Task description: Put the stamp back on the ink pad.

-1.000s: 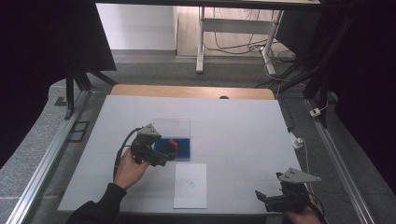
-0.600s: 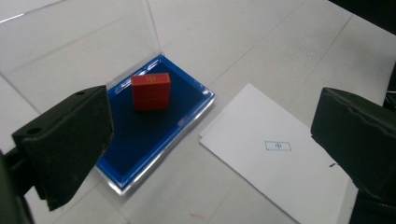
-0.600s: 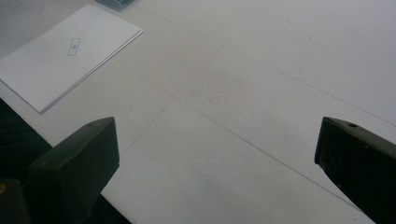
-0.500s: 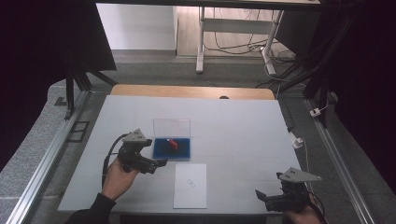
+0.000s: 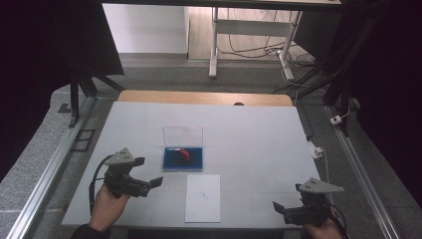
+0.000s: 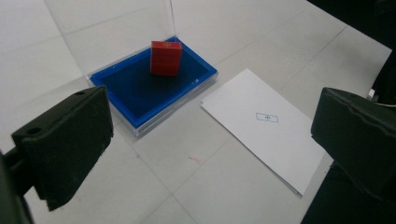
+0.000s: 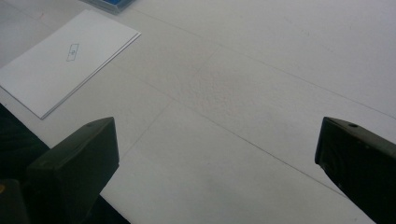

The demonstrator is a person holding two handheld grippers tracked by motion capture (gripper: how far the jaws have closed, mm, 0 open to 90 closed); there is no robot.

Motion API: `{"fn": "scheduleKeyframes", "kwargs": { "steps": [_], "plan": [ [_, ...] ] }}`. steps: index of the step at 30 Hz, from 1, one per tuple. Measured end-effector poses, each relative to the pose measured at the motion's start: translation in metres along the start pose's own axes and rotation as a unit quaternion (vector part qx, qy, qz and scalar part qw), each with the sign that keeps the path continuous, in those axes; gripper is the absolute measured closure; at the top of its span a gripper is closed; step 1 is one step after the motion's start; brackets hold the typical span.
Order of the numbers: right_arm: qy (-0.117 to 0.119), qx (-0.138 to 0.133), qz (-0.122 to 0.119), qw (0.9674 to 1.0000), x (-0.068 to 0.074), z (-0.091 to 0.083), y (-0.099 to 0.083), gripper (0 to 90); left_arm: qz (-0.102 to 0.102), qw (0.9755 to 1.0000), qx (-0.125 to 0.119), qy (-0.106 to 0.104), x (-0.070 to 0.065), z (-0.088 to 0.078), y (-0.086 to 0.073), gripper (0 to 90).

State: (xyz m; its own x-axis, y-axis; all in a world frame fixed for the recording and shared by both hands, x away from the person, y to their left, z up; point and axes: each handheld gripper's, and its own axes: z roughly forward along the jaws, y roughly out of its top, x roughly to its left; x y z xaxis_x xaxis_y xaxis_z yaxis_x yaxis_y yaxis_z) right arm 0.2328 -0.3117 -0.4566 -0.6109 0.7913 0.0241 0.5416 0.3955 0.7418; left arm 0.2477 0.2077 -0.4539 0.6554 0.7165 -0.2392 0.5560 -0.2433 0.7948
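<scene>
Left tool point(image 5: 149, 185): jaws spread, empty, near blue tray point(image 6: 140, 114) holding red block point(image 6: 166, 58). Right tool point(image 5: 281, 208): spread, empty. Advice: approach block squarely, clearing the tray's upright clear lid point(image 5: 182, 135).

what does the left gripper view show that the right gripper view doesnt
Left gripper view: the red block standing in the blue tray, with the clear lid raised behind it. The left gripper has its jaws wide apart with nothing between them.

Right gripper view: a long bare stretch of the white table with faint seam lines, seen between the wide-apart, empty jaws of the right gripper. Just a sliver of the tray's corner peeks in at the top edge.

Both: the white sheet with a small printed mark, lying flat beside the tray.
</scene>
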Motion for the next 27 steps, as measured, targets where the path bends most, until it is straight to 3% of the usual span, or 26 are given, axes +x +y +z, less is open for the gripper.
{"fn": "scheduleKeyframes", "kwargs": {
  "steps": [17,23,27],
  "plan": [
    [0.001,0.001,-0.002,1.0000,0.000,0.000,0.000,0.0,-0.042,0.9990,-0.013,0.007,0.005,-0.041,-0.041,0.0],
    [0.000,0.004,-0.005,1.0000,0.001,0.001,0.000,0.0,-0.049,0.9987,-0.006,0.010,0.006,-0.048,-0.052,0.0],
    [0.000,0.005,-0.006,1.0000,0.001,0.001,0.000,0.0,-0.047,0.9985,0.004,0.026,0.004,-0.053,-0.058,0.0]
  ]
}}
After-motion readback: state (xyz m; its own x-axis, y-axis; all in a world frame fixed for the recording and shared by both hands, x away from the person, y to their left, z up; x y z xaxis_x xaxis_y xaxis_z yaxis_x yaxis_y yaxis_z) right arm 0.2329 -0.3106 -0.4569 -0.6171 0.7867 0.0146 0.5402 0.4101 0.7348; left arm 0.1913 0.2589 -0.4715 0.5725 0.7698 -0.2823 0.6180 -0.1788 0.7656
